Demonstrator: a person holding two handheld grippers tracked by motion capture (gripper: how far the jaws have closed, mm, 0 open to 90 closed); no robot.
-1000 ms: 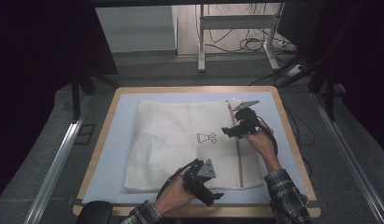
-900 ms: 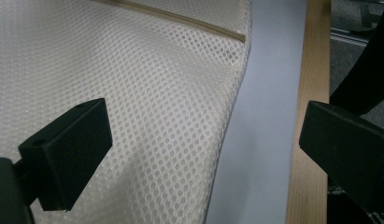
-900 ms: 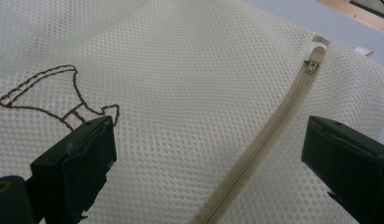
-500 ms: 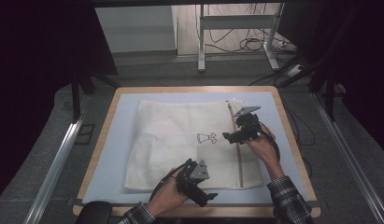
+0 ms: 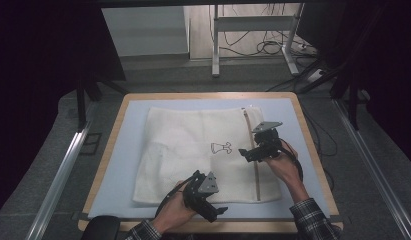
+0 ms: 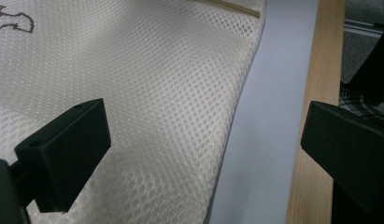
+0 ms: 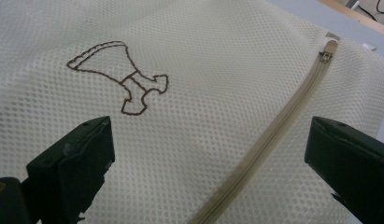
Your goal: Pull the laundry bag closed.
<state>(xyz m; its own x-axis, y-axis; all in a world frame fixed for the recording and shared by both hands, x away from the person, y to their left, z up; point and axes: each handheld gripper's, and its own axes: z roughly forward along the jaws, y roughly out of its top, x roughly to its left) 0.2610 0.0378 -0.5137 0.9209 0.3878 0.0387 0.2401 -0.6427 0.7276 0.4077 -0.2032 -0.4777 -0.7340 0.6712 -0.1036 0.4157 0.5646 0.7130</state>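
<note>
Mesh bag: a cream mesh laundry bag (image 5: 198,150) lies flat on the pale blue mat (image 5: 118,165), filling the centre of the high view; its weave is a fine honeycomb in both gripper views
Zip: a tan zip (image 5: 252,150) runs up the right part of the bag in the high view, from near the lower edge to the upper right corner; in the right gripper view it crosses the right half of the frame on a slant (image 7: 269,135), with the small metal zip pull (image 7: 326,56) at its upper end, near the bag's corner
Emblem: a brown stitched outline emblem (image 5: 221,147) sits just right of the bag's middle in the high view, and in the upper left of the right gripper view (image 7: 122,81)
Left gripper: the left gripper (image 5: 213,207) is at the lower centre of the high view, over the bag's near edge, held by a hand that comes in from the bottom; in its own view (image 6: 203,154) the jaws stand wide apart, one over the mesh at lower left, the other over the wooden table edge (image 6: 316,140) at right, and nothing is between them
Right gripper: the right gripper (image 5: 250,152) is at centre right of the high view, beside the zip; in its own view (image 7: 206,163) the jaws are spread wide, the zip passing between them, and pinch nothing
Contact: whether either gripper touches the mesh cannot be told
</note>
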